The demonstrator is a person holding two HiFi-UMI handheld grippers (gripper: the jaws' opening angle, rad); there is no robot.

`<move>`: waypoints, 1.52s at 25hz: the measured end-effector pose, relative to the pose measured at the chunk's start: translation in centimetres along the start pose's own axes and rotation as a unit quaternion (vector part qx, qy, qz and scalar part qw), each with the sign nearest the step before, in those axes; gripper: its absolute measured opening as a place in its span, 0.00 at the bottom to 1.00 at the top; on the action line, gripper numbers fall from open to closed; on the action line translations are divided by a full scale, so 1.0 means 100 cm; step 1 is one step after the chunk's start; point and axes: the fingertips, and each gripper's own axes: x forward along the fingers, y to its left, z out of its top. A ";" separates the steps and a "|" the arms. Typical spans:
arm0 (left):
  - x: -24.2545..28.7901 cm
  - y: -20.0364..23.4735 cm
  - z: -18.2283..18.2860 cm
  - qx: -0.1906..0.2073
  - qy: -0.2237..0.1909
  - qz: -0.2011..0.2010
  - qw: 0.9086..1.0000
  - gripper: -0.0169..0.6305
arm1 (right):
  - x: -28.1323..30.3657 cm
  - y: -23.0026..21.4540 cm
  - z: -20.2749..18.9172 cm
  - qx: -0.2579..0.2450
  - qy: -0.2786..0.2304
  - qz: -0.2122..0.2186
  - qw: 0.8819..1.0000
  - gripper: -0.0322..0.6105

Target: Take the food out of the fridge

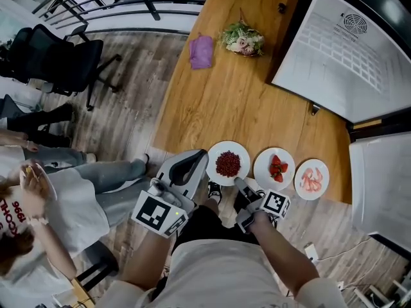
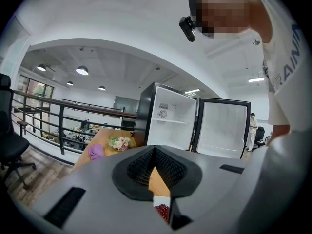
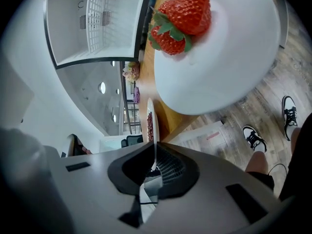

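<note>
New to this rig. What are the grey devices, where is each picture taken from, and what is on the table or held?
No robot: a person holds a two-jaw gripper in each hand. The overhead picture comes from a camera on the head; the other two from cameras riding on each gripper. On the table sit plates of red seeds, strawberries and pink pieces, plus a purple cloth and flowers. The fridge stands open. The right gripper grips the seed plate by its rim; the left gripper has its jaws together, empty.
</note>
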 end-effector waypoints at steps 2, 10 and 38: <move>0.002 -0.002 -0.001 -0.001 0.002 -0.002 1.000 0.04 | 0.001 -0.002 -0.001 0.012 0.003 -0.003 1.000 0.10; 0.002 -0.002 -0.004 -0.001 0.007 -0.007 1.000 0.04 | 0.002 -0.011 0.001 0.007 -0.002 -0.025 1.000 0.10; 0.023 -0.026 0.000 -0.002 0.009 -0.031 0.999 0.04 | -0.072 0.042 0.014 -0.209 0.023 -0.046 0.977 0.08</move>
